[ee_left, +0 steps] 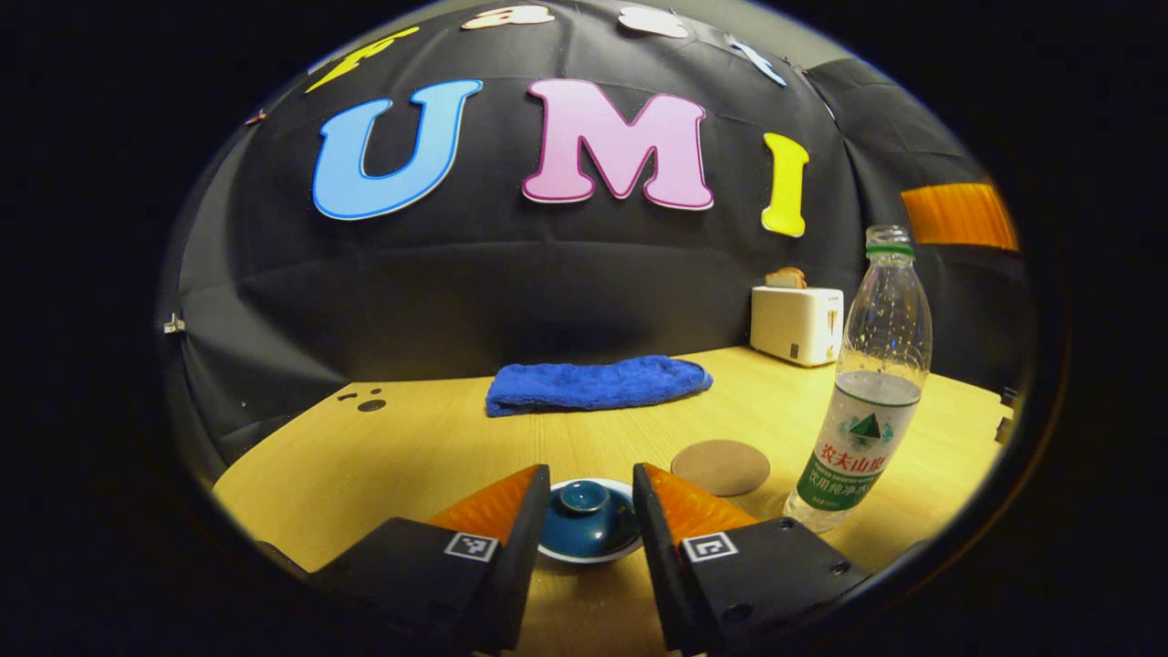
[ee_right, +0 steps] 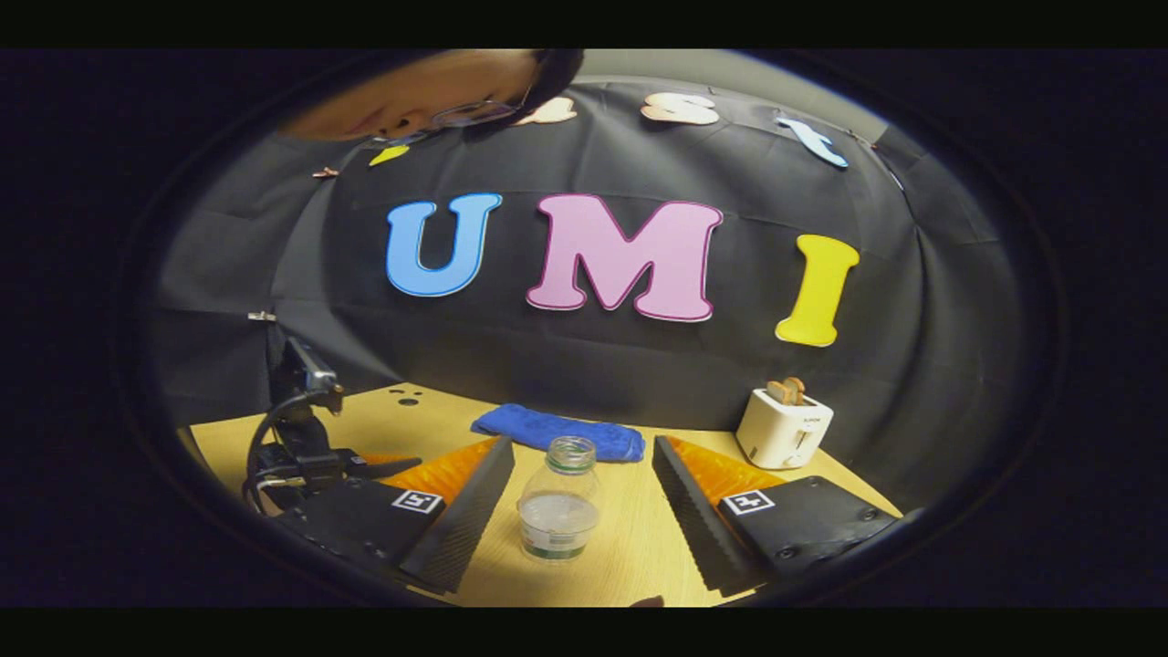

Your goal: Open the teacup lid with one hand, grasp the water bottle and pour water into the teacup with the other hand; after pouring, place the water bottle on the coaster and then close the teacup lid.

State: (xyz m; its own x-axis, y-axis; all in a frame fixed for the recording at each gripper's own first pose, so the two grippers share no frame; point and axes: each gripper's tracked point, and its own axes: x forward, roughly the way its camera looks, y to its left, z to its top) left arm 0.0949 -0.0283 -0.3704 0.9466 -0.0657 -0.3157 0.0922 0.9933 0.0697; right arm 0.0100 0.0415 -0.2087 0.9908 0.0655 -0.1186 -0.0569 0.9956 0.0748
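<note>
Teacup's dark-blue ceramic lid [ee_left: 585,516] sits on the wooden desk [ee_left: 411,456] between my left fingers [ee_left: 591,511], spread to take its knob, while my right fingers [ee_right: 582,502], likewise released, flank the uncapped clear plastic water bottle [ee_right: 558,502] for pouring.

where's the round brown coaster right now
In the left gripper view the round brown coaster lies flat on the wooden table, between the blue lidded teacup and the clear plastic water bottle.
</note>
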